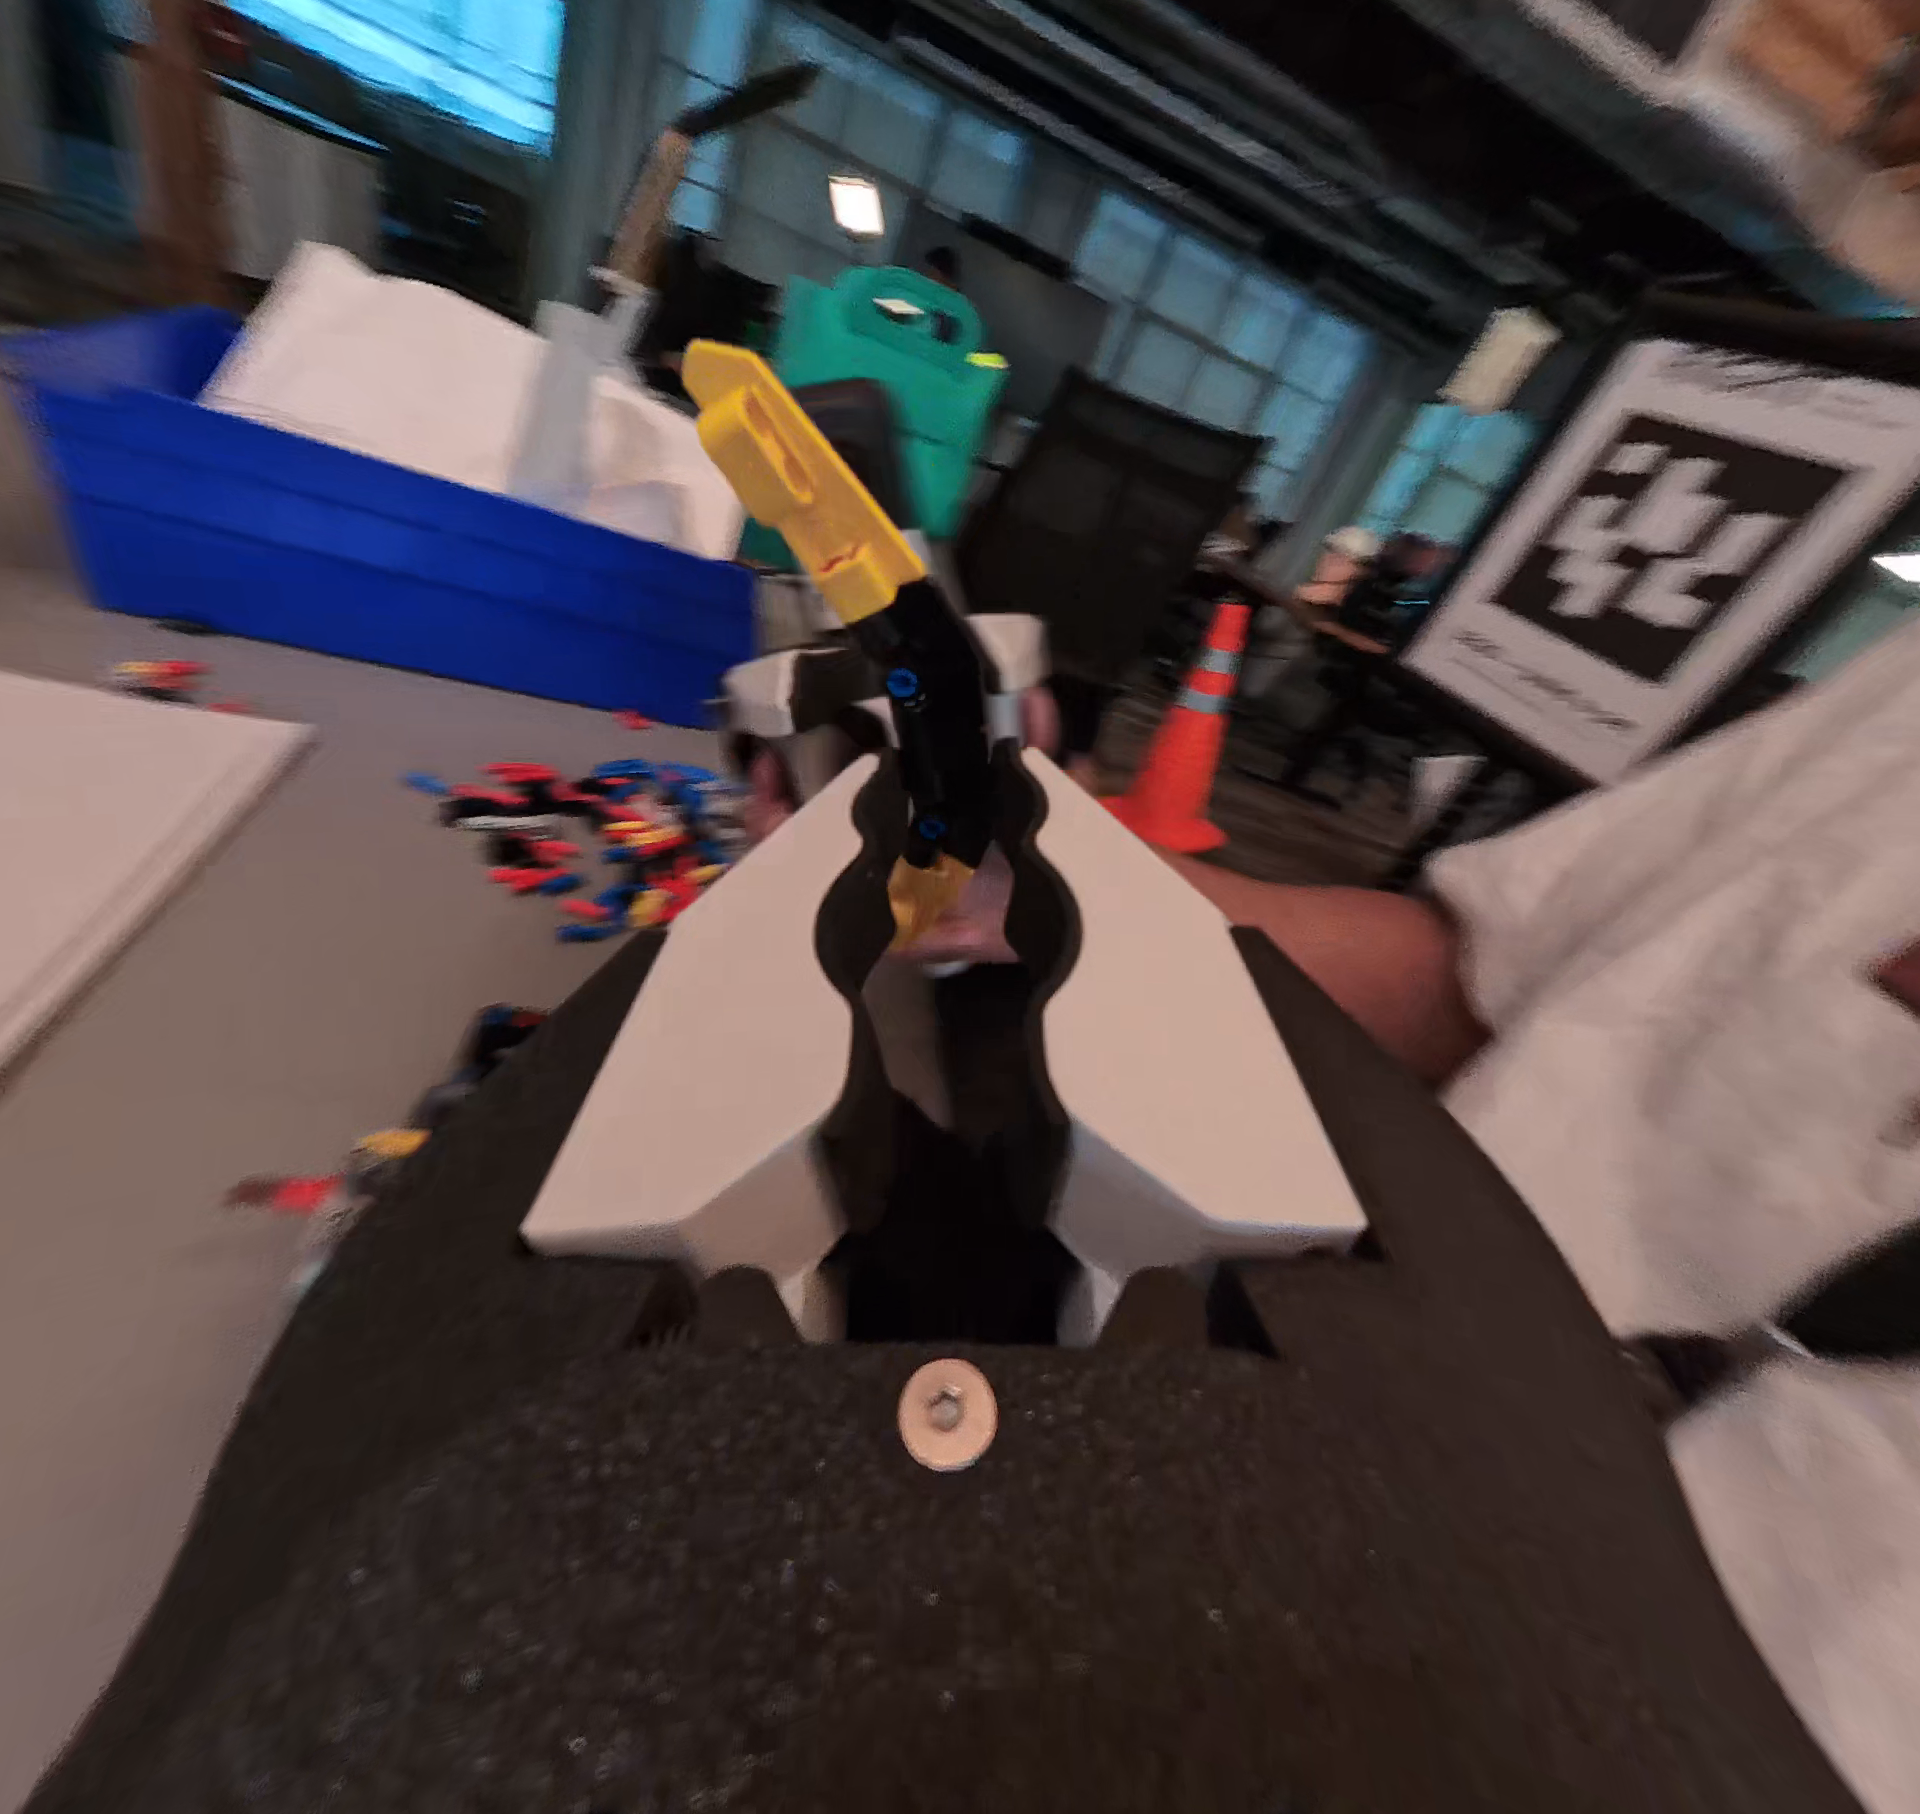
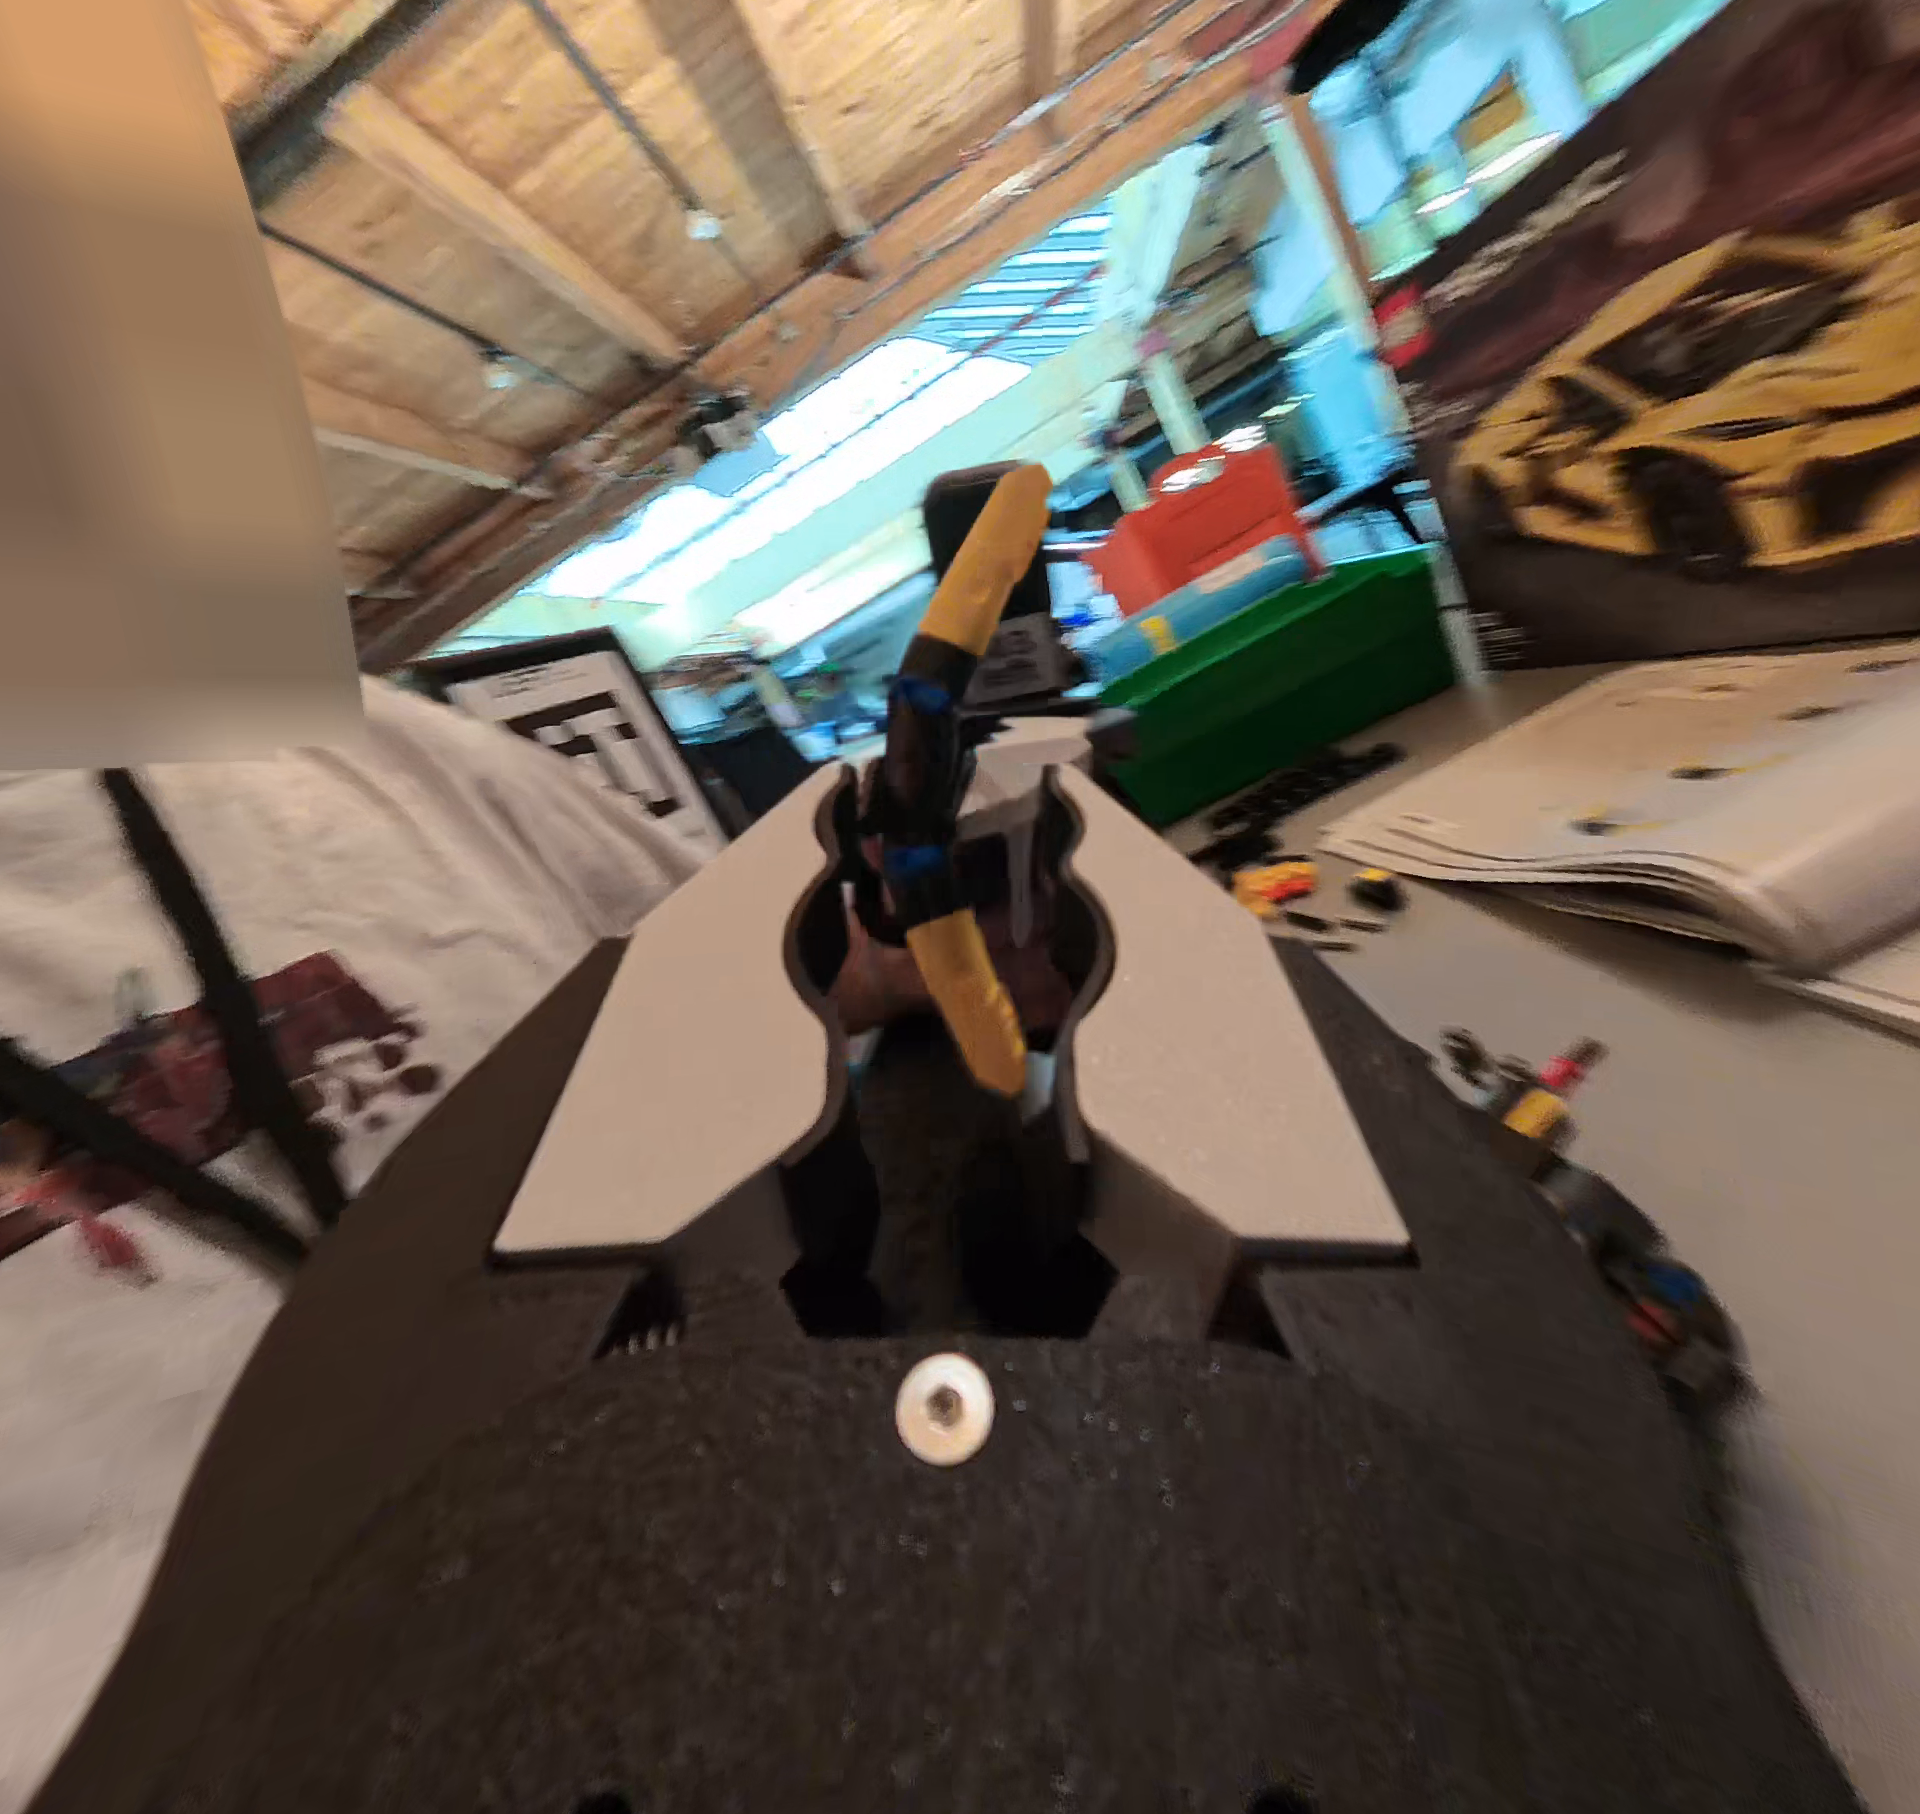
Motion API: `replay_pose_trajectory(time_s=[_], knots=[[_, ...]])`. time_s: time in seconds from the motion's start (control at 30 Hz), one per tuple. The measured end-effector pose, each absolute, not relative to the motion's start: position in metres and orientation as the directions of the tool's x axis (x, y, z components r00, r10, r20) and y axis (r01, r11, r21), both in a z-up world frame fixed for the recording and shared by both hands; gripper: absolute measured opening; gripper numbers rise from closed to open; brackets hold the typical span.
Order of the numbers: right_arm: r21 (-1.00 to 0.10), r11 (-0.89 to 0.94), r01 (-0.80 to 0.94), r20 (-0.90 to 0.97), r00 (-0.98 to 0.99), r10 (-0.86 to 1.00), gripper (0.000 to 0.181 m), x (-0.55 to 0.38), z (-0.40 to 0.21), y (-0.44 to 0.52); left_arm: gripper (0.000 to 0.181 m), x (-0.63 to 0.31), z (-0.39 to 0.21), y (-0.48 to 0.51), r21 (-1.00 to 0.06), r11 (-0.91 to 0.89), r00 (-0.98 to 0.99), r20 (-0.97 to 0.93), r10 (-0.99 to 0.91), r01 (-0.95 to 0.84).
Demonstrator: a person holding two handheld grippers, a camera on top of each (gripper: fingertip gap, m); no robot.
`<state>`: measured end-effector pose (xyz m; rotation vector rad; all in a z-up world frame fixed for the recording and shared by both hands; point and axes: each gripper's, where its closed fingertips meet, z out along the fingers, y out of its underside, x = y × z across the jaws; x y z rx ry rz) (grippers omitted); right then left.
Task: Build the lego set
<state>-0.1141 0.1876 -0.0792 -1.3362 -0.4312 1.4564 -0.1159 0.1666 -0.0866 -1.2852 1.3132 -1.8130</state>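
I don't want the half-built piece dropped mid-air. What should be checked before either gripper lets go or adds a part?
1. Left gripper shut on the yellow-and-black lego piece: ok.
2. Right gripper shut on the same piece: ok, though blurred.
3. Blue pins seated in the black section: ok, as far as visible.
4. Piece raised off the table: ok.
5. Next part chosen from the loose pile: cannot tell.
6. Instruction booklet open on the table: ok; the step shown is too blurred to check.
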Motion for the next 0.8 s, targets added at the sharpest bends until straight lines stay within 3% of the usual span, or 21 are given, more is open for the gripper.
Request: replay_pose_trajectory(time_s=[0.03,0.17,0.33,0.63,0.8], knots=[[-0.828,-0.343,-0.444,-0.493,0.283,0.823,0.039,-0.108,-0.083,0.193,0.014,-0.113,-0.091,0.179,-0.935,-0.344,-0.301,0.354,-0.885,-0.087],[-0.908,-0.188,-0.374,-0.385,0.572,0.725,0.024,-0.108,-0.077,0.199,0.014,-0.109,-0.110,0.213,-0.967,-0.223,0.014,0.223,-0.975,-0.120],[-0.960,-0.189,-0.205,-0.277,0.776,0.567,0.017,-0.118,-0.089,0.213,0.015,-0.106,-0.116,0.219,-0.983,-0.043,0.156,0.015,-0.988,-0.178],[-0.940,-0.268,-0.210,-0.329,0.765,0.554,0.002,-0.114,-0.099,0.216,0.013,-0.107,-0.113,0.211,-0.968,0.133,0.178,-0.173,-0.969,-0.215],[-0.862,-0.408,-0.302,-0.508,0.521,0.686,0.000,-0.102,-0.099,0.202,0.023,-0.110,-0.116,0.201,-0.975,-0.046,-0.042,0.057,-0.998,-0.218]])
